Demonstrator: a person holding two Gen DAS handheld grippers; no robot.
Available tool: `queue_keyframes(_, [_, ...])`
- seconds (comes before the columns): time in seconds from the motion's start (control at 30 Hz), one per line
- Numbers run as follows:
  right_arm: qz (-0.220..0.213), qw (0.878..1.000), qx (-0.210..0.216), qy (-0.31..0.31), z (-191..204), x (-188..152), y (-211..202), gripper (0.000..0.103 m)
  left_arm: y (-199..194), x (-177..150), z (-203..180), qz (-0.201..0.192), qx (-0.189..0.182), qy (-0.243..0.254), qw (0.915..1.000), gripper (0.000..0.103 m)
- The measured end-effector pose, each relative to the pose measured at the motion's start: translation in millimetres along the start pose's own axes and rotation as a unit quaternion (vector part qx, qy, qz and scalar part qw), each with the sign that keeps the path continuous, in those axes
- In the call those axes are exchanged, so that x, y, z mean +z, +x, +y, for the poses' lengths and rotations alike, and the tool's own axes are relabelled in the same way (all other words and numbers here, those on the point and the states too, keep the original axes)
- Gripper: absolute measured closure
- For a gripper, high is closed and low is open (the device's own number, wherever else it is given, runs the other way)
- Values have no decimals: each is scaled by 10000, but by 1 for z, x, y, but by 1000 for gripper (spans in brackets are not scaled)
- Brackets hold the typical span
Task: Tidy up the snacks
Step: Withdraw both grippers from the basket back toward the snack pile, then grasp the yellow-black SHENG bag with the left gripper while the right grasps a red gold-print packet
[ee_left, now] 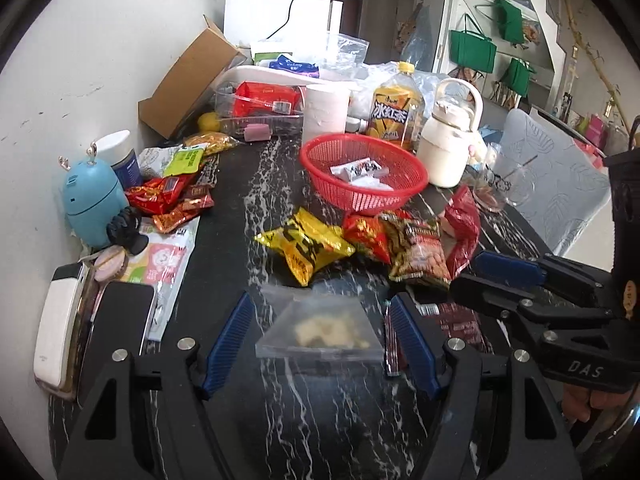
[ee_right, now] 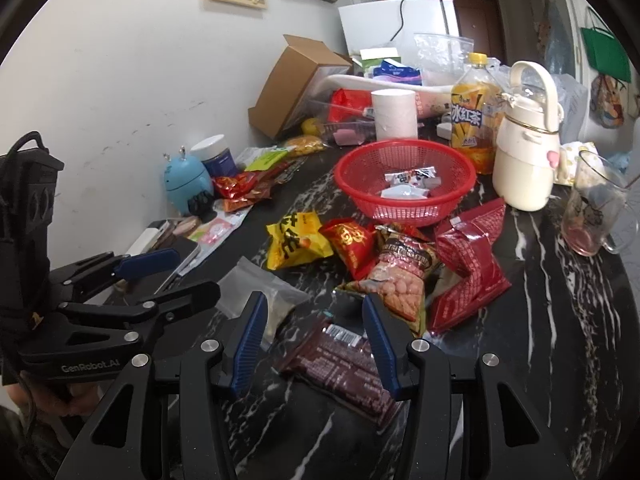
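Clear plastic pouch of pale snack [ee_left: 320, 330] lies flat on the black marble table [ee_left: 320, 420] between the left gripper [ee_left: 320, 340]'s open, empty jaws; the right gripper [ee_right: 316, 340] likewise straddles a maroon wrapper [ee_right: 344, 364], gripping nothing. Pinch low and squarely, then carry to the red mesh basket [ee_left: 362, 168].

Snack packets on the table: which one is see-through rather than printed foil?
The clear plastic packet with pale, crumbly contents, lying between the left gripper's open fingers. The yellow packet and the other packets are opaque and printed.
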State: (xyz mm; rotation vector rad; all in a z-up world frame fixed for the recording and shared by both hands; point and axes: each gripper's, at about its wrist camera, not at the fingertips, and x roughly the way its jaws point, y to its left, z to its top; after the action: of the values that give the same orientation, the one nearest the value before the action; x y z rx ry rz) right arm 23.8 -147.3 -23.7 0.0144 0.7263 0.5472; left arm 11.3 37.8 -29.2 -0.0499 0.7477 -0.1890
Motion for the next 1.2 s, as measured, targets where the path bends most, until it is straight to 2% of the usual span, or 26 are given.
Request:
queue_keyframes(0.13, [55, 9999, -17, -140, -5, 11, 10, 54, 10, 15, 4, -17, 60, -5, 10000, 32])
queue_keyframes(0.3, [162, 9990, -189, -374, -15, 29, 27, 54, 31, 39, 8, 68, 408, 84, 9991, 32])
queue_keyframes(0.53, [178, 9995, -237, -146, -39, 49, 55, 54, 63, 68, 7, 51, 453, 168, 9988, 32])
queue_keyframes(0.63, [316, 9993, -180, -36, -50, 55, 68, 54, 75, 75, 7, 53, 651, 239, 9976, 32])
queue_keyframes(0.73, [393, 9989, -249, -93, -55, 59, 77, 54, 88, 76, 8, 123, 712, 314, 9969, 32])
queue_keyframes(0.87, [404, 9986, -269, -223, -55, 58, 86, 55, 108, 71, 15, 425, 647, 266, 9966, 32])
queue_keyframes(1.03, [448, 9958, -438, -671, -43, 53, 93, 55, 123, 63, 21, 769, 502, 134, 9957, 32])
queue_keyframes(1.2, [602, 9947, -225, -808, -35, 55, 99, 55, 133, 61, 27, 1014, 625, 36, 9929, 32])
